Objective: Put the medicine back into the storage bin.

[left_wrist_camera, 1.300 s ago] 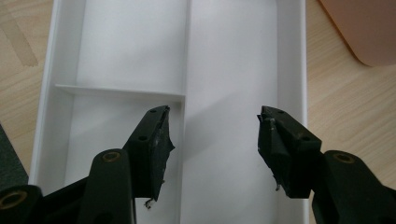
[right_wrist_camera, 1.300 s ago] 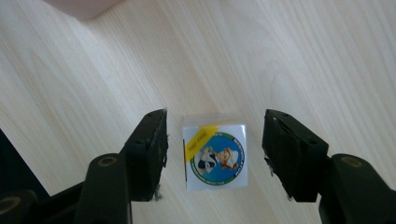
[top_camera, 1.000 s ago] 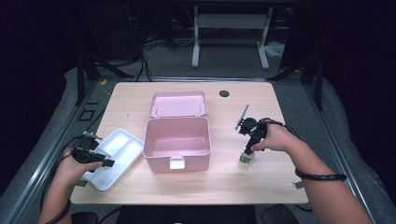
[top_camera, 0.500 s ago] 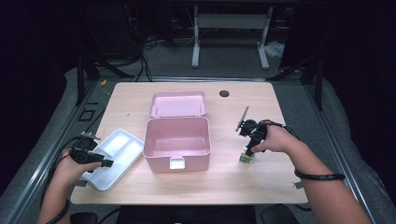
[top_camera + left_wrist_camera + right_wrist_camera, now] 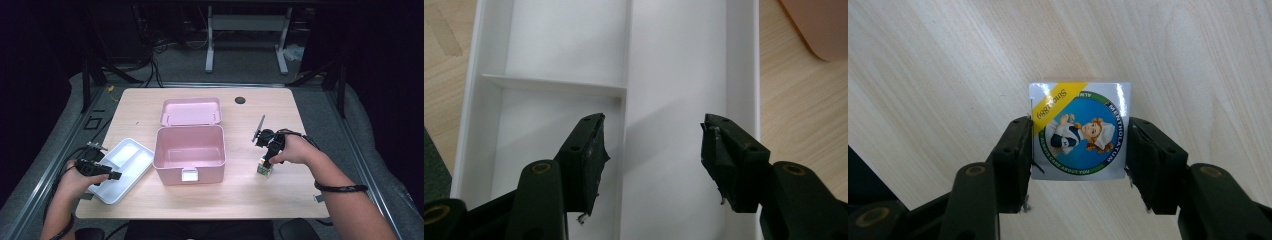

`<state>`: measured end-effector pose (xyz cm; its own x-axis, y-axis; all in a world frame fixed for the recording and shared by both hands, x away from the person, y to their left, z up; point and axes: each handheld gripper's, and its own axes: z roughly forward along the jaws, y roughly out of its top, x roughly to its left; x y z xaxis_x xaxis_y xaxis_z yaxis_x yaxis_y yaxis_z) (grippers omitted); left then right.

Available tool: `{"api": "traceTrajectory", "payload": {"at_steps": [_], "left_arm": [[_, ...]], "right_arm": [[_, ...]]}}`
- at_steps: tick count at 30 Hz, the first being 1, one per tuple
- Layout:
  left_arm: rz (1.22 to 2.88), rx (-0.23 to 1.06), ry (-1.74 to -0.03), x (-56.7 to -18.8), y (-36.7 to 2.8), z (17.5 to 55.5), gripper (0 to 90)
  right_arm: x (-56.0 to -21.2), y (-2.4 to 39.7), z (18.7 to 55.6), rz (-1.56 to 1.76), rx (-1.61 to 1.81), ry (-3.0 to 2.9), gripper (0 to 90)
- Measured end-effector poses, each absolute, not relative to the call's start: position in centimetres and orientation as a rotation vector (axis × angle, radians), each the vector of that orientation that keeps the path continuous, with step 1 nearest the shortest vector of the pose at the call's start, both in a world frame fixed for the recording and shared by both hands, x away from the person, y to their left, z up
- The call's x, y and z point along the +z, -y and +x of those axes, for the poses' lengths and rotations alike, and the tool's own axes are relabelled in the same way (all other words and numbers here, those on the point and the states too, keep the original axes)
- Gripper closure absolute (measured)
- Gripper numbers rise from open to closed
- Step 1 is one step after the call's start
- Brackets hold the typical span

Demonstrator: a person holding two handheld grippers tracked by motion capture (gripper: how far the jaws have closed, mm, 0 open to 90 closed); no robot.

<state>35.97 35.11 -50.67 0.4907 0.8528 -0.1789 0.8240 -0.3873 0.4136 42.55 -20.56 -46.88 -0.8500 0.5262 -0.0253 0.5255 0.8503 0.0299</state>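
Nothing on the table (image 5: 210,200) has shifted since the earlier frames, and neither hand has travelled; the one change is in the right gripper (image 5: 266,161), whose jaws have just been closing in on the small box (image 5: 264,169) standing between them; in the right gripper view the box (image 5: 1079,131) sits square in the gap, the left-hand jaw at or very near its side, the other just off it, so I'd call them apart, not yet clamped. The box stands near the table's right edge, right of the pink case (image 5: 189,154), directly below the downward-pointing jaws; its printed face is up, the picture on it tilted, and that face looks square, so no long axis shows. The left gripper (image 5: 100,170) hovers over the white tray (image 5: 131,161) at the front-left corner, jaws wide and empty.
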Motion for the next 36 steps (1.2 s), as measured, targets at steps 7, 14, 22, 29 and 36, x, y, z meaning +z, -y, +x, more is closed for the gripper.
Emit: {"api": "traceTrajectory", "payload": {"at_steps": [7, 14, 22, 29, 36], "left_arm": [[2.286, 0.089, -1.39, -50.6, -35.2, 35.9, 43.1], [2.285, 0.085, -1.386, -50.6, -35.3, 35.9, 43.1], [2.272, 0.087, -1.379, -50.4, -35.6, 35.8, 43.1], [2.263, 0.087, -1.375, -50.4, -35.6, 35.9, 42.6], [2.262, 0.088, -1.373, -50.3, -35.7, 35.9, 42.5]], "right_arm": [[-44.6, 19.8, 42.6, 0.793, 0.021, -2.99, 46.5], [-40.2, 17.2, 42.7, 0.693, 0.09, -2.977, 46.6], [-33.6, 11.9, 42.8, 0.514, 0.164, -2.977, 46.6], [-31.6, 7.8, 42.7, 0.393, 0.225, -2.988, 46.6], [-33.0, 4.5, 42.9, 0.32, 0.253, -3.024, 46.6]]}}
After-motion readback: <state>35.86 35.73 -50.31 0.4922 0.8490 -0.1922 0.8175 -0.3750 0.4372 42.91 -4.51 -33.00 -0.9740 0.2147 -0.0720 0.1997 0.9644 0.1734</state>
